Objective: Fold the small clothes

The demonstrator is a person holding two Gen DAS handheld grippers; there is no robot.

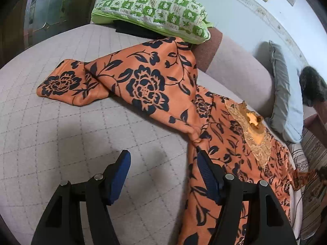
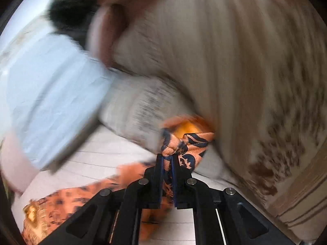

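One garment on the job: an orange dress (image 1: 155, 85) with dark blue flower print, sprawled across the quilted grey sofa seat (image 1: 67, 122). In my left wrist view it runs from the upper middle of the frame down to the lower right. One sleeve (image 1: 61, 83) lies out flat toward the left, its cuff end on the seat. I count one lace neckline panel (image 1: 251, 130), beige-gold, at right of centre.

My left gripper (image 1: 163, 161) sits at the bottom of that frame, jaws wide apart, nothing between them. Two blue pads (image 1: 120, 175); the right-hand one rests at the dress edge, the other over bare seat. I cannot tell if either touches fabric.

In the right wrist view, heavily blurred, my right gripper (image 2: 167, 159) has its jaws drawn narrow and clamped on a bunched fold of the dress (image 2: 184, 143), just above bottom centre. More orange cloth trails off to the lower left.

Around it: one green-and-white patterned pillow (image 1: 155, 10) at the top of the left view, its lower edge overlapping the dress's far end. One pale blue cushion (image 1: 286, 102) at the right edge, leaning on the sofa back. One dark furry thing (image 1: 312, 87) beyond it; I cannot make out what it is. One patterned beige cover (image 2: 255, 81) fills the upper right of the right view.
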